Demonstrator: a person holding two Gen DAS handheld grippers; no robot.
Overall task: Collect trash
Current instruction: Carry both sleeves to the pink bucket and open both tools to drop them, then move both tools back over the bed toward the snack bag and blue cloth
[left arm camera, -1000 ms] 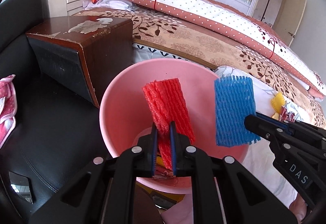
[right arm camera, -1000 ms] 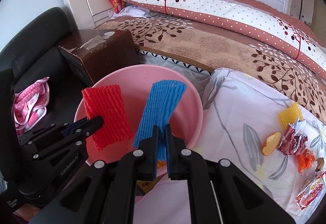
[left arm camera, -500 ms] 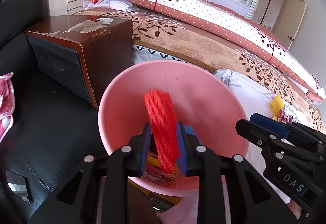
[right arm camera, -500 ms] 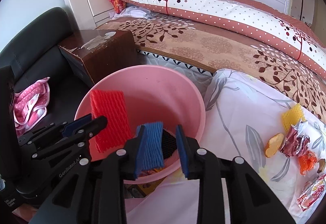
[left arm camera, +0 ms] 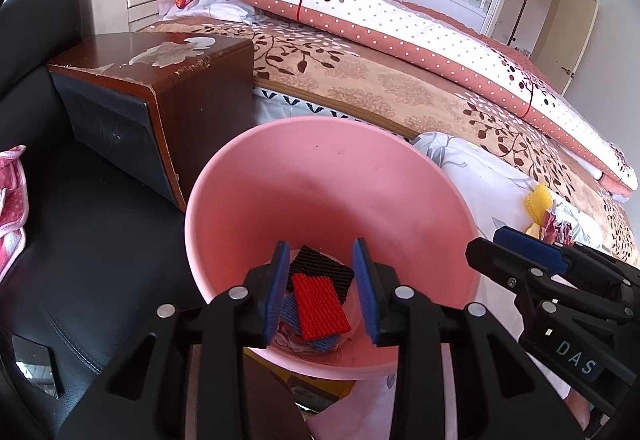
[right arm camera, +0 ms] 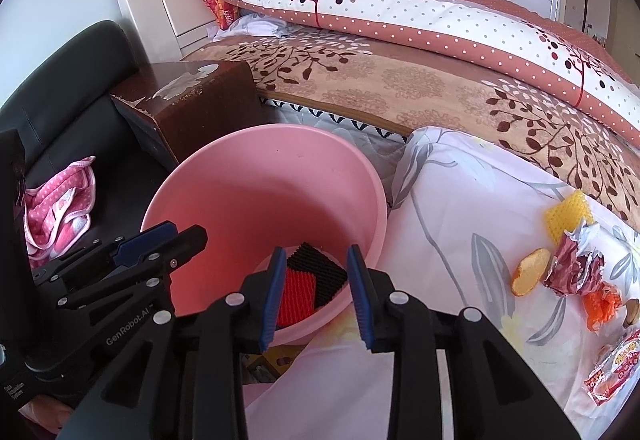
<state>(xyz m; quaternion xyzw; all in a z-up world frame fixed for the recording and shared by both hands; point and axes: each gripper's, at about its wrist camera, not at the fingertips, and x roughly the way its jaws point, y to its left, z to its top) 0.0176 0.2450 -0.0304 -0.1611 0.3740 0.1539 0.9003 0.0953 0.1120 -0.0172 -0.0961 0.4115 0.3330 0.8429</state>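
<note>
Hanging over the pink bucket (left arm camera: pixel 256 199), my left gripper (left arm camera: pixel 322 290) has its jaws apart, and nothing is between them. They have just been opening, the left ones a little more in the last moment. My right gripper (right arm camera: pixel 316 294) has its jaws apart too, with nothing held.

Down past my left jaws, at the bottom of the bucket, lies the red foam net (left arm camera: pixel 320 306). It rests on top of a blue foam net (left arm camera: pixel 290 314) and a black foam net (left arm camera: pixel 320 270). From the right wrist I see the red one and the black one (right arm camera: pixel 316 272) between my right jaws, low in the bucket.

More trash lies well off to the right of my right jaws, on the flowered sheet (right arm camera: pixel 460 207): a yellow foam net (right arm camera: pixel 568 217), a round cookie (right arm camera: pixel 530 272), a crumpled red wrapper (right arm camera: pixel 574 268), an orange scrap (right arm camera: pixel 600 304) and a snack packet (right arm camera: pixel 616 366).

Beyond the bucket stands a brown nightstand (left arm camera: pixel 172 87). A black sofa (left arm camera: pixel 80 248) is to the left of my left jaws, with a pink cloth (right arm camera: pixel 60 207) on it. The bed (right arm camera: pixel 400 79) stretches across behind everything.
</note>
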